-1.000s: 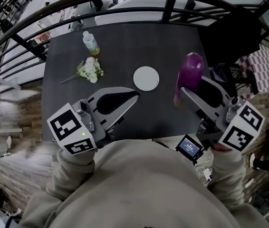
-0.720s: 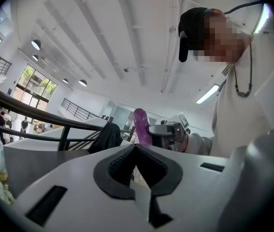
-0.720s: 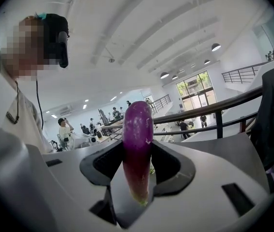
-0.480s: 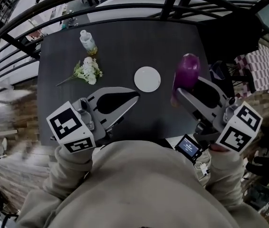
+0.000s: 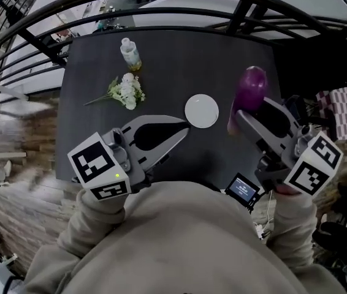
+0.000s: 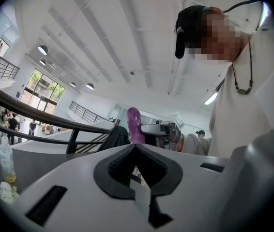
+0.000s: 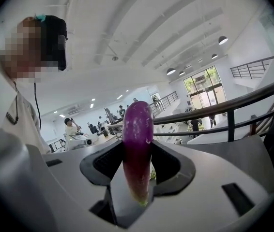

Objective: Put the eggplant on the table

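Note:
A purple eggplant [image 5: 251,89] stands nearly upright above the right side of the dark table [image 5: 173,54], with my right gripper [image 5: 242,116] shut on its lower half. In the right gripper view the eggplant [image 7: 138,129] fills the gap between the jaws of that gripper [image 7: 138,148], its pale stem end pointing down. My left gripper [image 5: 184,126] hovers over the table's near edge, shut with nothing in it. In the left gripper view the tips of that gripper [image 6: 136,148] meet, and the eggplant [image 6: 134,123] shows beyond them.
A white round disc [image 5: 202,111] lies mid-table between the grippers. A bunch of white flowers [image 5: 124,92] and a small bottle [image 5: 130,52] sit at the far left. A black railing [image 5: 241,14] curves behind the table. A checked cloth [image 5: 345,112] lies off to the right.
Both grippers have edged forward over the table. The eggplant is a little nearer the white disc. The grip on it is unchanged.

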{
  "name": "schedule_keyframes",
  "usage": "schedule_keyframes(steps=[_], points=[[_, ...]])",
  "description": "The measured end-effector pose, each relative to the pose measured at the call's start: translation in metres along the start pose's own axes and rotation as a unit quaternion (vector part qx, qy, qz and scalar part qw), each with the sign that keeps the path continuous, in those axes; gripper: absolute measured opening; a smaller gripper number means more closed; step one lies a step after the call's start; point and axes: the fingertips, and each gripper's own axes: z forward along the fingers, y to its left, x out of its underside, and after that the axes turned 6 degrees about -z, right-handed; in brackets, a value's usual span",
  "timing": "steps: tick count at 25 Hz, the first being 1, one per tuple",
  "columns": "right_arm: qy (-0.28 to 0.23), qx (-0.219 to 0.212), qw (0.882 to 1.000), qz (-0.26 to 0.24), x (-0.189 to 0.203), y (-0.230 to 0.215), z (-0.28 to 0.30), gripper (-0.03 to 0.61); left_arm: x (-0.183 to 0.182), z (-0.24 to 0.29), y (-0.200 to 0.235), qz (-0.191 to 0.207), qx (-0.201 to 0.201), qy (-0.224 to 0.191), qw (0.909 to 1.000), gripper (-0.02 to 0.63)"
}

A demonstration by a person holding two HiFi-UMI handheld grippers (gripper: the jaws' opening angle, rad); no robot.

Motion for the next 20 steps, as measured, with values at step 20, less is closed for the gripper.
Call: schedule_keyframes(steps=[20], points=[[0.040,-0.021,0.999,0.007,0.020,-0.024,0.022,0.195,0.016,0.000,0.019,-0.033,-0.038,-0.008,0.9987,0.005]])
